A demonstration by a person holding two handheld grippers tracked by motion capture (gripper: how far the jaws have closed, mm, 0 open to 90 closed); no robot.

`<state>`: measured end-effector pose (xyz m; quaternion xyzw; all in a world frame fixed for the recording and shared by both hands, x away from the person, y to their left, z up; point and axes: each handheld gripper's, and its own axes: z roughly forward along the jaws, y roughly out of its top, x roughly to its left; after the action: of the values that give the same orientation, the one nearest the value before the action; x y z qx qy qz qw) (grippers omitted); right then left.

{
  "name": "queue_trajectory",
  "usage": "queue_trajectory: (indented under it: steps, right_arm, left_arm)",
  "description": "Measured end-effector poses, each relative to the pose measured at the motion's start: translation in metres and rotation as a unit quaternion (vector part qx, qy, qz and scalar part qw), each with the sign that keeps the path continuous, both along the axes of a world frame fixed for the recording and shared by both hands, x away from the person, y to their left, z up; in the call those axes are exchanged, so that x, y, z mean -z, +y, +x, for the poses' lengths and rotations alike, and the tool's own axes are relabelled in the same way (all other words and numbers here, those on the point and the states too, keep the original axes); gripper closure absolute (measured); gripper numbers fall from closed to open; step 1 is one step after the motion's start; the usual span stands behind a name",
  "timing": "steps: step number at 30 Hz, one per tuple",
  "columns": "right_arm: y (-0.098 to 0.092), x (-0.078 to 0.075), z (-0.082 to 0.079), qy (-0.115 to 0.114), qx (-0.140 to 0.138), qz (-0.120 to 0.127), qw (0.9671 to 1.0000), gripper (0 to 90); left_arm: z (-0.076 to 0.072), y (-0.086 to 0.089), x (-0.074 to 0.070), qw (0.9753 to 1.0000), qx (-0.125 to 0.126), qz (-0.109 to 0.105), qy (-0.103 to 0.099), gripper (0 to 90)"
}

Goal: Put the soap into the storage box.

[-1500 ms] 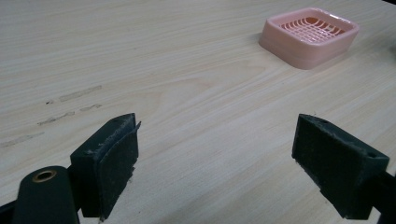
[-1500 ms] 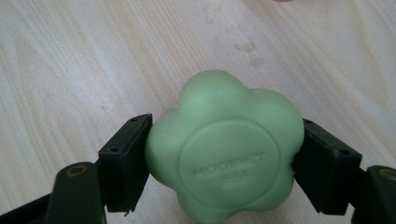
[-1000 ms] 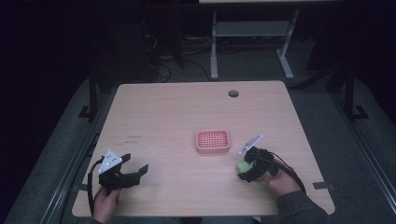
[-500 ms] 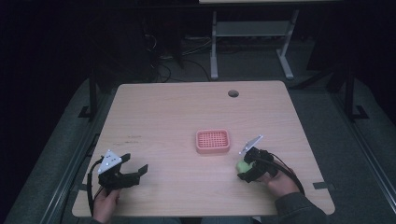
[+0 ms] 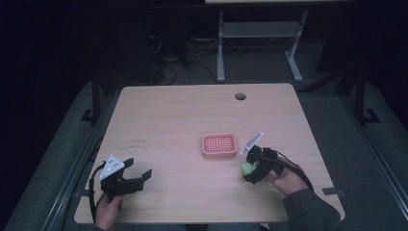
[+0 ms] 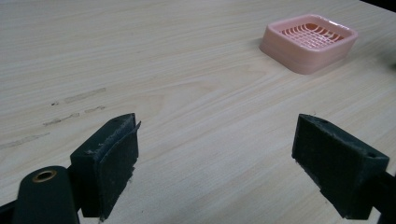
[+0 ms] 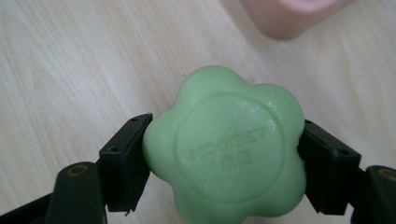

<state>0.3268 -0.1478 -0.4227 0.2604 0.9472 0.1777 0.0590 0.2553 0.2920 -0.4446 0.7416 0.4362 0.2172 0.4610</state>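
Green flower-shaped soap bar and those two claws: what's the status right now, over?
Right gripper shut on green flower-shaped soap bar, beside pink slotted plastic soap dish. Left gripper open, empty, over wooden table. Nothing between soap and dish.

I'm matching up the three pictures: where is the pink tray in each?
High view: tray at table centre, just left of the right tongs.
Left gripper view: tray at upper right, beyond the open jaws.
Right gripper view: blurred pink corner at top, above the soap.
Shared landmark: the tray itself.

Jaws wide apart over table (image 6: pixel 177 93); pink tray (image 6: pixel 309 42) far right
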Motion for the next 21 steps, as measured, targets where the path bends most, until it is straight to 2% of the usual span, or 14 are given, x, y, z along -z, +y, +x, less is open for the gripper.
queue_trajectory:
  steps: [6,10,21]
  right_arm:
    - [0.009,-0.021,0.018,-0.002,-0.014,-0.002,0.9999,26.1]
    - [0.012,-0.028,0.025,-0.001,-0.015,-0.002,0.9999,26.0]
    - [0.023,-0.042,0.049,0.006,-0.02,-0.02,0.9996,26.0]
  left_arm:
    - [0.0,0.001,0.0,1.0,-0.003,-0.002,-0.001,14.2]
    - [0.0,0.002,0.0,1.0,-0.004,-0.004,-0.002,14.3]
    - [0.0,0.003,0.0,0.9999,-0.006,-0.008,-0.001,14.3]
